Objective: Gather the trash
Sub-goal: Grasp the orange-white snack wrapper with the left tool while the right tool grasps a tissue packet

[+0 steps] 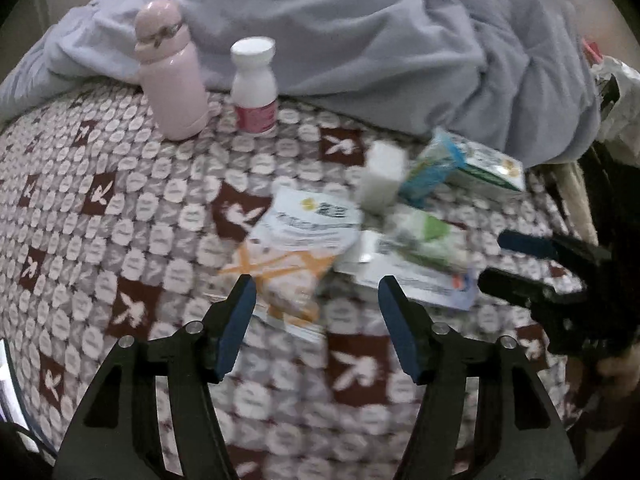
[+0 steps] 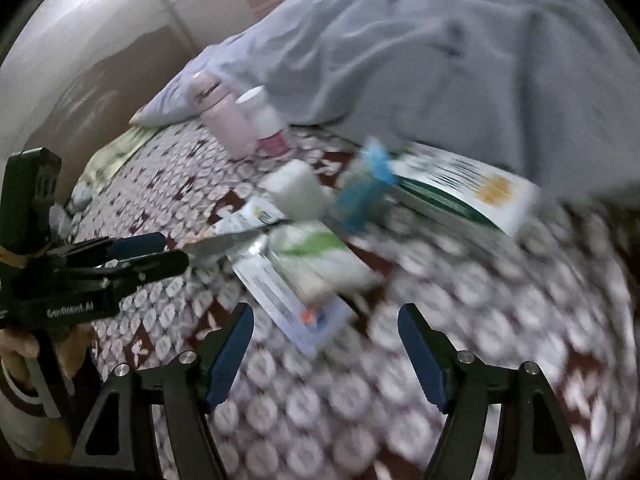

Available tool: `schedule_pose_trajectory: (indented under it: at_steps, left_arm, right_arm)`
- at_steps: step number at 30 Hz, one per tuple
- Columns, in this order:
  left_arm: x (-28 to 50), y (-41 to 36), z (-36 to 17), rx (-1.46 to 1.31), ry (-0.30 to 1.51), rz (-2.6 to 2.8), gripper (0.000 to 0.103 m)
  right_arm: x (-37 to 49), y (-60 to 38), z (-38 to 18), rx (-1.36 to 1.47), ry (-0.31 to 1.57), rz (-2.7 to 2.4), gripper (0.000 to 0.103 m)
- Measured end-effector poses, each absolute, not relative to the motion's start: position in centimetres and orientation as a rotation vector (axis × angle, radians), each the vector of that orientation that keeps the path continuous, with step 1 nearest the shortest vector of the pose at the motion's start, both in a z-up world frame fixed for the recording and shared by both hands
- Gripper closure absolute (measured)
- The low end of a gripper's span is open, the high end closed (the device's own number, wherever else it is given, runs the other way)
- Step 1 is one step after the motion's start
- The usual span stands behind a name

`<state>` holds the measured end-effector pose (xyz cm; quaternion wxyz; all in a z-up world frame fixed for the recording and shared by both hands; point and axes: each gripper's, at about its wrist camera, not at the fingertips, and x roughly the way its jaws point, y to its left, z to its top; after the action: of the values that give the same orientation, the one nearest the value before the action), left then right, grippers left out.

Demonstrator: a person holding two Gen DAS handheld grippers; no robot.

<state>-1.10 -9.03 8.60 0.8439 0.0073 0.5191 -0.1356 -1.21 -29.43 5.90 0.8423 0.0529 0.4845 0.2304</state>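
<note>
A pile of trash lies on the patterned bedspread [image 1: 100, 240]: an orange-and-white packet [image 1: 296, 252], a white cube-shaped box [image 1: 382, 178], a green-and-white packet [image 1: 424, 240], a flat white card box [image 1: 420, 280], a blue carton [image 1: 432, 168] and a green-striped white box [image 1: 488, 168]. My left gripper [image 1: 318, 320] is open, just short of the orange packet. My right gripper [image 2: 326, 350] is open, near the flat card box [image 2: 288, 300] and green-and-white packet [image 2: 320, 252]. The right gripper also shows in the left wrist view [image 1: 516, 264], at the right.
A pink flask [image 1: 172, 76] and a white pill bottle [image 1: 256, 84] stand at the back by a rumpled grey-blue duvet [image 1: 380, 40]. The bed's edge and a white plastic bag [image 1: 620, 100] are at the right. A wall [image 2: 80, 60] lies beyond the bed's left side.
</note>
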Motion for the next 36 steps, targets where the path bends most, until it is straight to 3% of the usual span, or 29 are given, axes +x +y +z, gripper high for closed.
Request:
schedule_pose_trajectory:
  at_steps: [11, 23, 25, 28, 32, 36]
  left_arm:
    - [2.2, -7.1, 3.8, -0.057, 1.155, -0.291, 0.041]
    - [1.4, -6.7, 5.8, -0.066, 1.066, -0.35, 0.04]
    - [1.9, -7.3, 5.3, -0.062, 1.082, -0.354, 0.04]
    - [2.5, -7.6, 4.7, -0.089, 1.073, -0.349, 0.043]
    - [2.9, -7.2, 4.6, -0.16, 1.058, -0.347, 0.064]
    - [2.0, -7.1, 5.6, -0.165, 1.033, -0.338, 0.069]
  right_arm:
    - [3.6, -27.5, 2.4, 0.095, 1.099, 0.521, 0.03]
    - [3.2, -27.2, 2.2, 0.124, 1.072, 0.518, 0.031]
    - [2.9, -27.3, 2.4, 0.118, 1.054, 0.501, 0.044]
    - [2.2, -27.3, 2.6, 0.115, 1.038, 0.5, 0.056]
    - [0.8, -27.4, 3.3, 0.084, 1.01, 0.489, 0.062]
    - [-0.6, -28.5, 4.3, 0.113, 0.983, 0.475, 0.065]
